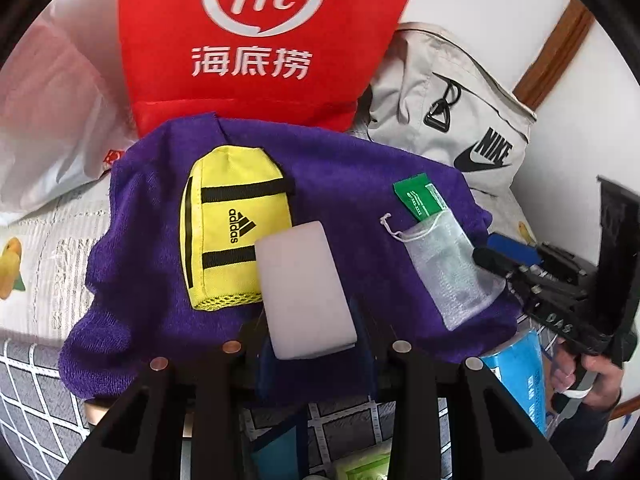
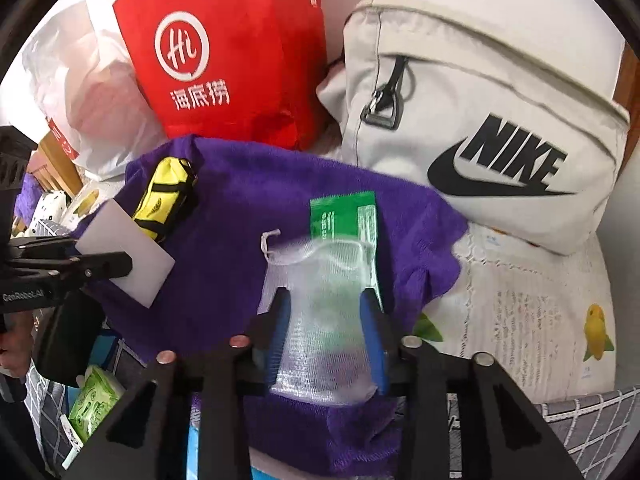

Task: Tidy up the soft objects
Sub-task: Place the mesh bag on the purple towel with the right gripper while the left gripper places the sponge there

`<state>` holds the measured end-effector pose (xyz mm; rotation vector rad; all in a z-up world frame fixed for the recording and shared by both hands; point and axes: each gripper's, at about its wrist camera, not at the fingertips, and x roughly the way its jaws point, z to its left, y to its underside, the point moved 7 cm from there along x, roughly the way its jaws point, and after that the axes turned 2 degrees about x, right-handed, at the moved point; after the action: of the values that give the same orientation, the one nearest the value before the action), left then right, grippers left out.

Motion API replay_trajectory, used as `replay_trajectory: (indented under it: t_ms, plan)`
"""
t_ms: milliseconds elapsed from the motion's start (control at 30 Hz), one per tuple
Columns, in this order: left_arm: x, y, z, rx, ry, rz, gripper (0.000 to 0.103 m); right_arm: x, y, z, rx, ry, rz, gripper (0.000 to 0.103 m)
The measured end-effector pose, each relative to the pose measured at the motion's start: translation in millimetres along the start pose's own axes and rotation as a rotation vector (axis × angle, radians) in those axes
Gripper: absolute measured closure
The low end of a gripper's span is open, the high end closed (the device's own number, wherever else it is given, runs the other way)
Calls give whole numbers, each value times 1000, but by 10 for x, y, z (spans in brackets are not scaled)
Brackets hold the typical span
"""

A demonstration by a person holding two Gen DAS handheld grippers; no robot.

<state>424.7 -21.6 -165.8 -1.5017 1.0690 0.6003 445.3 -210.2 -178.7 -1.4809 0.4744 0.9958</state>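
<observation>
Sponge [image 1: 306, 292] and mesh bag [image 2: 320, 320], gripped.

Home bedroom, fruit-print bedsheet [image 2: 532, 300] (quilted), Nike backpack [image 2: 480, 120], shopping bags

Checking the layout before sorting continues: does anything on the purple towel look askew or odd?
The green packet lies partly tucked under the mesh pouch, overlapping rather than apart. The purple towel is rumpled and droops over the edge. Nothing looks spilled or damaged.

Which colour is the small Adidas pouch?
Yellow with black stripes; the left wrist view shows it best.
</observation>
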Motion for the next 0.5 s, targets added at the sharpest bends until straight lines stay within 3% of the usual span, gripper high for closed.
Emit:
replay_trajectory:
  t_ms: [133,267,500]
  plan:
    - [-3,16,27,0,-8,7,68,-90,-14,11,0,0,-10,65]
    - [-58,52,146,-20,-64,13,48,-139,2,31,-4,5,-11,65]
    - [-263,74,436,-43,-164,-7,40,-232,40,96,-3,-7,-11,65]
